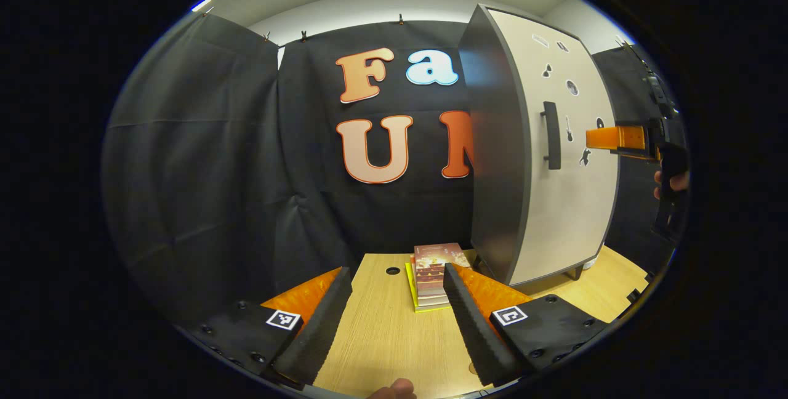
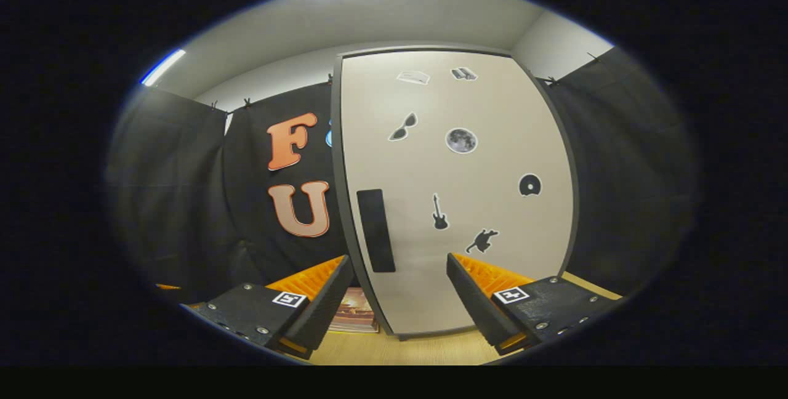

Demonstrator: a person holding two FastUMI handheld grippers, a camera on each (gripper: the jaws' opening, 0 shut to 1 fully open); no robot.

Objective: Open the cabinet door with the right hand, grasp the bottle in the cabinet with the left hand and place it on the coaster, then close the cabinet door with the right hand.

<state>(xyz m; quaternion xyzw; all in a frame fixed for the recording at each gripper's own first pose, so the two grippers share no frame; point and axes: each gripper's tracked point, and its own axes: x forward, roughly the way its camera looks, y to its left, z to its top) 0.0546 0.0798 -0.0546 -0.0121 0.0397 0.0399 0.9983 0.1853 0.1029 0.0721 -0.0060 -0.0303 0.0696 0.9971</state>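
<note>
Step (judged): door not yet opened; R hand's job first.
Cabinet door (image 2: pixel 455 202): closed, faces R gripper (image 2: pixel 400 300) head-on, fills the space ahead of its fingers.
Handle (image 2: pixel 375 229): dark bar, long axis vertical, near door's L edge; sits just above and between R fingers, closer to the L one.
R gripper state: fingers wide apart, nothing between them, not touching door or handle.
Key relation: handle lies fwd and slightly L of R finger midline; vertical bar means jaws must straddle it side to side.
L gripper (image 1: pixel 397 319): fingers apart, empty, low over wooden tabletop (image 1: pixel 381 337).
Cabinet from L gripper: up and to R of its fingers, well apart; handle there seen side-on.
Nearer hand: R gripper by far; seen from L view at far R, beside door front.
Bottle: inside cabinet presumably; hidden by door.
Coaster: can't tell where.
Books (image 1: pixel 434 276): stack on table just ahead of L fingers, by the R one.
</note>
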